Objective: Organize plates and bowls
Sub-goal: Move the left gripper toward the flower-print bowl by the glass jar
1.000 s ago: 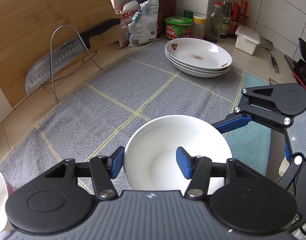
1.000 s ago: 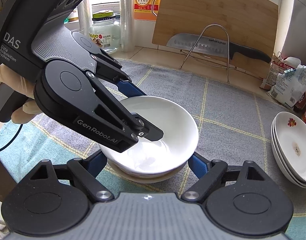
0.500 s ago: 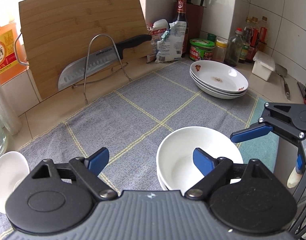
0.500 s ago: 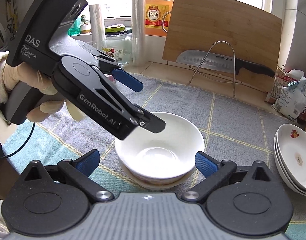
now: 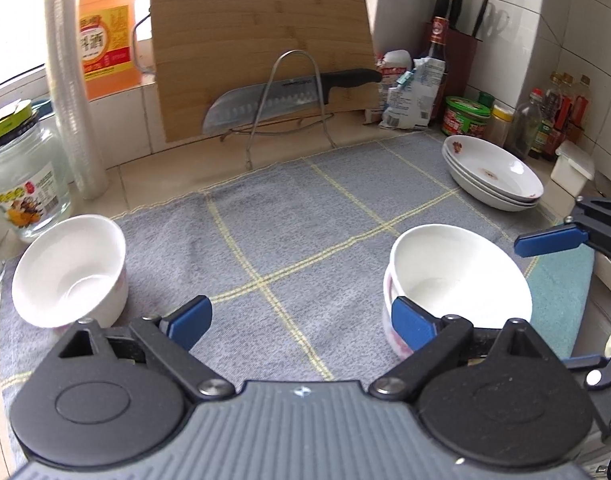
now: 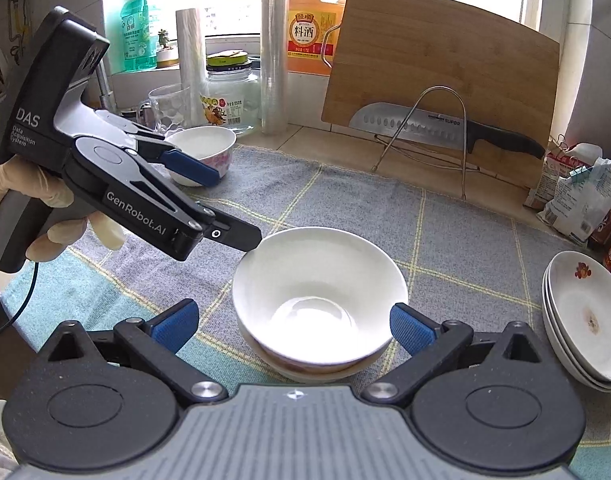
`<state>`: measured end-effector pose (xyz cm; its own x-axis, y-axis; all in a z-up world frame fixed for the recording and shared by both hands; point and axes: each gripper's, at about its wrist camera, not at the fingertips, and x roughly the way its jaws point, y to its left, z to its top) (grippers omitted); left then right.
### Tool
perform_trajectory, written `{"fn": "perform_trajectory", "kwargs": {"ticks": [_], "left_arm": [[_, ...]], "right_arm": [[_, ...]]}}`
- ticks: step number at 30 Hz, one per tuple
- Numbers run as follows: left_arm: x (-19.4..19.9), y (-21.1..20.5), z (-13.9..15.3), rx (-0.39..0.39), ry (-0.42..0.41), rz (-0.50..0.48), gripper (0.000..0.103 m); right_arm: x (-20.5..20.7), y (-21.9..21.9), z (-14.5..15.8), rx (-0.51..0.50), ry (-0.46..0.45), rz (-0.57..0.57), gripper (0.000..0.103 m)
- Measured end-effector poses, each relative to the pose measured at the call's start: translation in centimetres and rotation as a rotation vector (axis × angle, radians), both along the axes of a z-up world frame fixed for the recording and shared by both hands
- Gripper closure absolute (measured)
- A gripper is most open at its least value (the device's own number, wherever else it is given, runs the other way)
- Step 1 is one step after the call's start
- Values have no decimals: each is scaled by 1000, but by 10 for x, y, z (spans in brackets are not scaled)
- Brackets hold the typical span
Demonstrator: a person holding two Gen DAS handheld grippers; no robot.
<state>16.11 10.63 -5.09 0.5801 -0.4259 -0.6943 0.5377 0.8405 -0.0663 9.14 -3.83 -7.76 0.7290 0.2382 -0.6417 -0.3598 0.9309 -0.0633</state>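
**Bowls nearly stacked, one left out**

Nearest the right wrist camera, the right gripper (image 6: 291,326) is spread wide with its blue pads on either side of the bowl stack (image 6: 319,300), though neither pad seems to touch the rim; it holds nothing. The stack sits on the grey checked cloth (image 6: 445,232), a white bowl nested on at least one more, whose edge shows underneath. How many lie below is hard to tell from here.

The left gripper (image 5: 301,318) is likewise wide open and empty. In its own view the stack (image 5: 457,276) is at the right, behind the right-hand finger, and bare cloth fills the gap between the pads. In the right wrist view it hangs above the cloth to the left of the stack, one black fingertip close by the rim.

Further out, a single white bowl (image 5: 71,272) with a pink pattern stands alone near the cloth's left edge, well apart from the stack. This looks like the piece still to be gathered.

On the far right, the plates (image 5: 491,174) are already piled, three by the look of the rims, near the jars and bottles.

At the back, a cutting board (image 5: 261,48) and a knife (image 5: 289,94) rest on a wire rack, untouched by the task.

Judged so, the plates are done, the bowls mostly done, one bowl remaining
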Motion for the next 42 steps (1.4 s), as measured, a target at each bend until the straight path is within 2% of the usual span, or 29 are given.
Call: {"fn": "perform_trajectory", "kwargs": {"ticks": [3, 5, 9, 12, 17, 19, 21, 31, 36, 42], "left_arm": [[-9, 18, -1, -17, -39, 75, 6], [-12, 26, -7, 15, -57, 141, 3], [-4, 47, -28, 28, 14, 252, 3], [1, 57, -42, 48, 36, 300, 3], [9, 69, -56, 46, 59, 340, 3], [8, 71, -58, 48, 44, 339, 1], [8, 69, -60, 92, 22, 332, 0], [12, 73, -61, 100, 15, 363, 1], [15, 84, -47, 76, -76, 391, 1], [31, 85, -44, 84, -134, 391, 1]], "right_arm": [[2, 2, 4, -3, -11, 2, 0], [4, 2, 6, 1, -16, 2, 0], [11, 7, 11, 3, -21, 10, 0], [17, 13, 14, -11, -28, 27, 0], [28, 26, 19, -38, -34, 58, 0], [31, 31, 21, -51, -39, 73, 0], [35, 36, 24, -67, -43, 91, 0], [62, 64, 33, -139, -52, 179, 0], [86, 78, 36, -149, -26, 229, 0], [127, 98, 40, -135, 20, 286, 0]]}}
